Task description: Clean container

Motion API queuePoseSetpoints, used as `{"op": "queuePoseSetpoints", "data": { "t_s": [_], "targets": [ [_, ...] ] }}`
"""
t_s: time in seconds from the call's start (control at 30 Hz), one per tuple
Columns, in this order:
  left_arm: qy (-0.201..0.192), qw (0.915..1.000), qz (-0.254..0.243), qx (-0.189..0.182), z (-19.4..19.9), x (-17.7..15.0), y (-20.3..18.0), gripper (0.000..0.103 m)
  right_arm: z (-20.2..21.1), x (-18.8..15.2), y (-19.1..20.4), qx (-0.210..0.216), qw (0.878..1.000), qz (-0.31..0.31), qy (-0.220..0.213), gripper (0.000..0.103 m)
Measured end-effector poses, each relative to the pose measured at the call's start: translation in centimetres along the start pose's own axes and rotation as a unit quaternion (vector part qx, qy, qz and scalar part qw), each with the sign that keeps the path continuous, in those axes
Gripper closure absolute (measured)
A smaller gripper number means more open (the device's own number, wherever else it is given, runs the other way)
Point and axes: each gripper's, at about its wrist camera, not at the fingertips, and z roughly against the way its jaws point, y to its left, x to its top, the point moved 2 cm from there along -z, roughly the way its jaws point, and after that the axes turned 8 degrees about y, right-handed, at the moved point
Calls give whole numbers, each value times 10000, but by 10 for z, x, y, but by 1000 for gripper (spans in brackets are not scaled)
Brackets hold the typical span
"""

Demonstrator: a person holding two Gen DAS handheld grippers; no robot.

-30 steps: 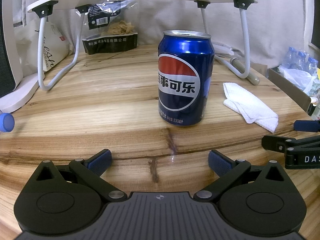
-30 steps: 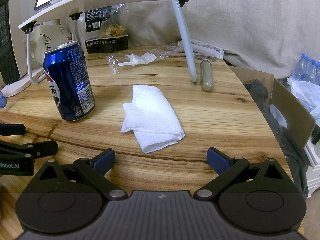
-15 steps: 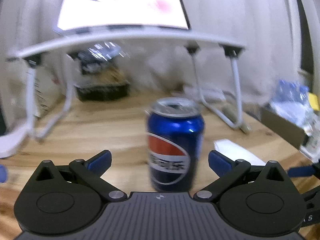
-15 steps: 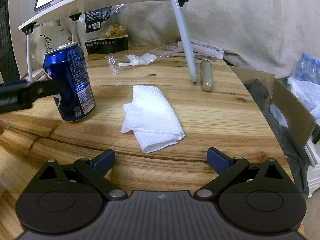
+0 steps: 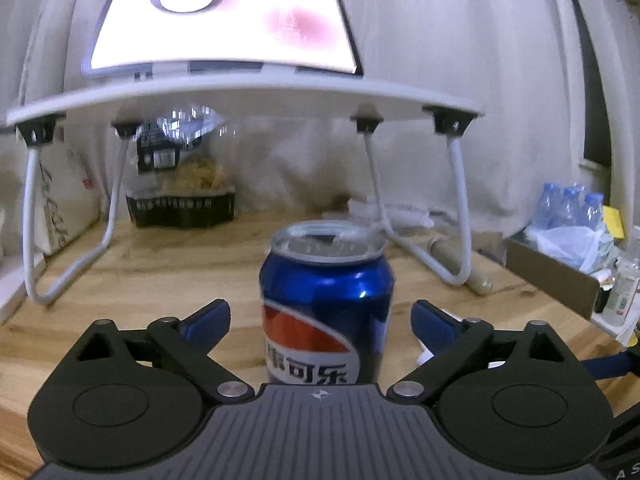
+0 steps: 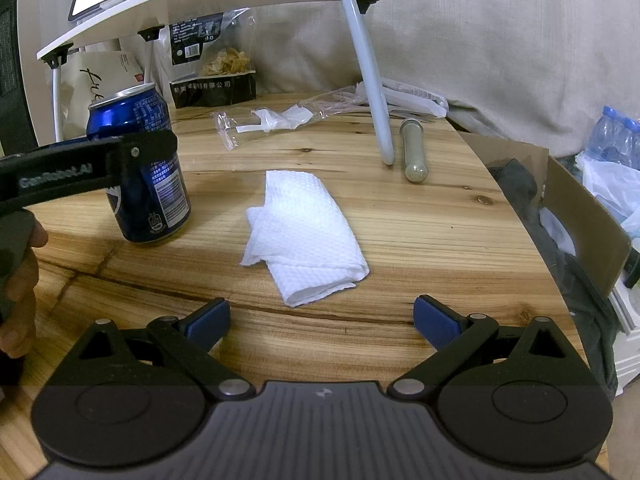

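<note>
Risk here sits with the blue soda can (image 5: 326, 304), which stands upright on the wooden table (image 6: 420, 216) with its top open. The left gripper (image 5: 320, 320) brackets it, blue pads at nine and three o'clock of the can's body, and its jaws are closing with the can between them; a gap shows on each side, so nothing is gripped yet. If one pad lands before the other, it could shove the light can sideways and tip it, and a hard squeeze may dent the thin wall. Whether liquid remains inside I cannot tell, since the opening is blurred; if so, a tip would spill across the wood.

From the right wrist view, the can is at ten o'clock, and the folded white paper towel (image 6: 304, 232) lies at twelve o'clock, well apart from it. The right gripper (image 6: 322, 324) hangs short of the towel with its jaws wide and empty. A grab at one loose layer could unfold the towel.
</note>
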Motion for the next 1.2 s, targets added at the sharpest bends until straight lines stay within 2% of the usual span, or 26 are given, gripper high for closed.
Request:
{"op": "queuePoseSetpoints", "data": {
  "t_s": [0.03, 0.17, 0.2, 0.33, 0.57, 0.7, 0.8, 1.0, 1.1, 1.2],
  "targets": [
    [66, 9999, 60, -52, -2, 1, 2, 25, 0, 0, 0, -3, 10000, 3, 1, 0],
    [350, 9987, 292, -217, -10, 1, 11, 30, 0, 0, 0, -5, 10000, 4, 2, 0],
    [368, 9984, 342, -273, -10, 0, 13, 34, 0, 0, 0, -5, 10000, 4, 3, 0],
    [321, 9985, 356, -281, -1, -4, 18, 34, 0, 0, 0, -11, 10000, 9, 6, 0],
    [-187, 9992, 160, -309, 49, -17, 18, 34, 0, 0, 0, -28, 10000, 32, 20, 0],
    [-289, 9983, 165, -471, 67, -25, 16, 34, 0, 1, 0, -30, 10000, 41, 29, 0],
    [-438, 9982, -71, -413, 75, -32, 7, 34, -1, 0, 0, -32, 10000, 43, 27, 0],
    [-683, 9954, -359, -575, 86, -34, -4, 34, 6, -1, -2, -10, 9999, 166, -4, 0],
    [-592, 9952, -269, -727, 85, -34, 0, 34, 35, 1, 0, 190, 9966, 484, -636, 5],
    [-457, 9952, -134, -861, 82, -34, 4, 34, 78, 8, 8, 729, 9848, 812, -1349, 5]
  ]
}}
